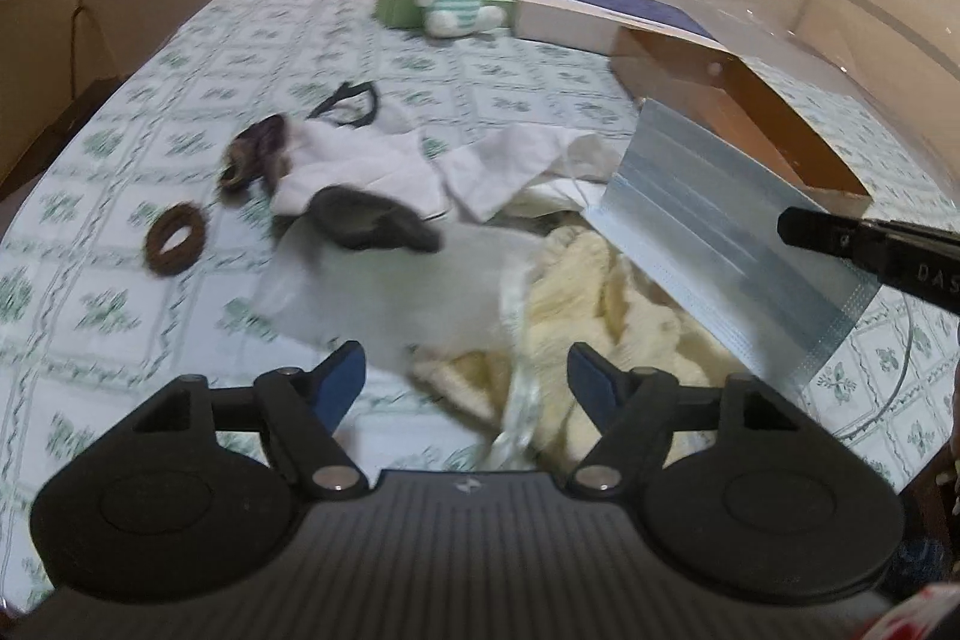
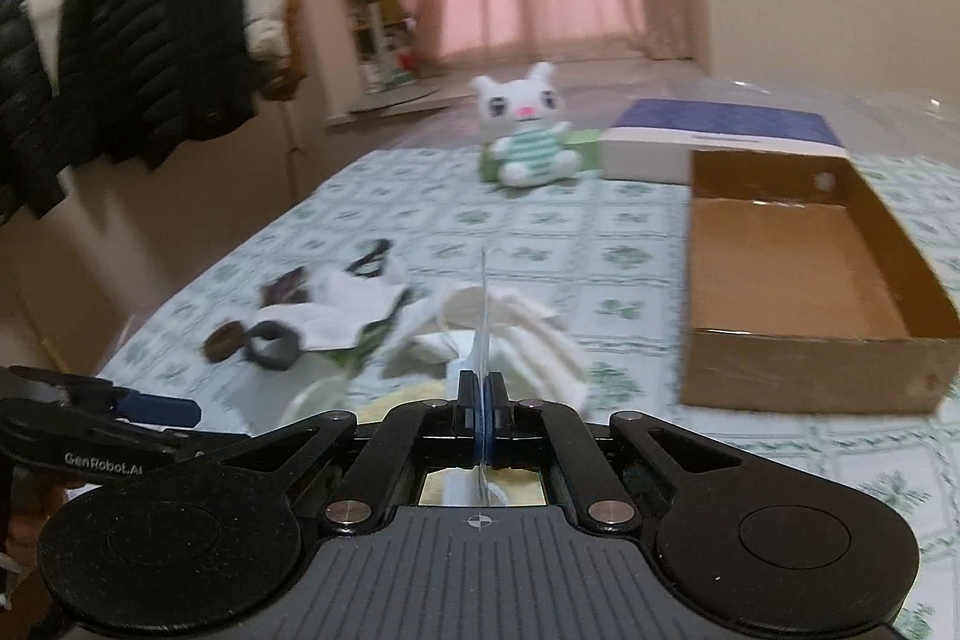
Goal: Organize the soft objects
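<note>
right gripper [image 2: 482,394] pinching a blue mask [image 1: 729,244] above the table [image 1: 540,100] | left gripper [image 1: 465,382] hanging open, empty, over yellow cloth [image 1: 600,292]

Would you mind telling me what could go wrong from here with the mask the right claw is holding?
The right claw pinches the face mask only along one edge, so it may slip out before reaching the cardboard box. Its ear loop cannot be traced and might snag the cream cloth below.

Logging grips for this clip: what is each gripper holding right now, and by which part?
The right gripper pinches the blue face mask along one long edge. The left gripper is open and holds nothing.
</note>
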A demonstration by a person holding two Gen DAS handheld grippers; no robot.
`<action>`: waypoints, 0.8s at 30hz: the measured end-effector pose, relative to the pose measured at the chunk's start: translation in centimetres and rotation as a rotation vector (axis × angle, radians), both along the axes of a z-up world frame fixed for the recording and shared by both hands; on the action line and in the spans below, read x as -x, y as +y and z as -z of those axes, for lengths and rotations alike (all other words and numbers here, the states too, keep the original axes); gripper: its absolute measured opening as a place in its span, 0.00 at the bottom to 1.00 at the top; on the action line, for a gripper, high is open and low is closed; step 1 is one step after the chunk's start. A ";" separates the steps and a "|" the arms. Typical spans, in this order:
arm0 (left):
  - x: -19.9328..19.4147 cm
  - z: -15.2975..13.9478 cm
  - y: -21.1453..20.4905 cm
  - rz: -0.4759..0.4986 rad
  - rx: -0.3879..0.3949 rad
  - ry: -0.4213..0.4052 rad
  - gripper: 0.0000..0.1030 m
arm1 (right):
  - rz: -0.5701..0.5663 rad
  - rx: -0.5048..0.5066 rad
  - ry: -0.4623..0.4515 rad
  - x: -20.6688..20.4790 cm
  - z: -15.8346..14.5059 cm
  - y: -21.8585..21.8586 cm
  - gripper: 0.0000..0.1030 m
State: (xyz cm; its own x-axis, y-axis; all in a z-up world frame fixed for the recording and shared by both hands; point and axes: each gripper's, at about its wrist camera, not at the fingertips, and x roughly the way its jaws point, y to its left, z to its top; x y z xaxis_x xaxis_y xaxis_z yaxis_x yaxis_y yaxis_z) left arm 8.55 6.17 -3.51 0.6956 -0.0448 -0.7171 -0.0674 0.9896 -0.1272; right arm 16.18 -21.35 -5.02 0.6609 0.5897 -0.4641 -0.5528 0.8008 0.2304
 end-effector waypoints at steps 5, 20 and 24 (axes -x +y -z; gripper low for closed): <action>-1.9 0.2 -1.7 0.048 -0.052 -0.010 0.56 | 0.048 -0.003 0.011 -0.2 0.5 -1.6 0.01; -4.6 2.0 -1.4 0.033 -0.029 0.044 0.06 | 0.015 -0.031 0.072 -0.1 2.0 -2.2 0.01; -3.3 1.0 -0.9 0.007 -0.040 0.009 0.05 | 0.000 -0.054 0.057 0.3 1.2 -2.3 0.01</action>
State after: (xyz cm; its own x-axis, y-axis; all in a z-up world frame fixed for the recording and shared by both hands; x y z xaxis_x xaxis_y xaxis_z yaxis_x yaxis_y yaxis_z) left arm 11.84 5.29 -4.49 0.6887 -0.0209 -0.7248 -0.0610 0.9944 -0.0866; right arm 15.84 -23.63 -6.19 0.6340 0.6149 -0.4689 -0.5376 0.7864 0.3043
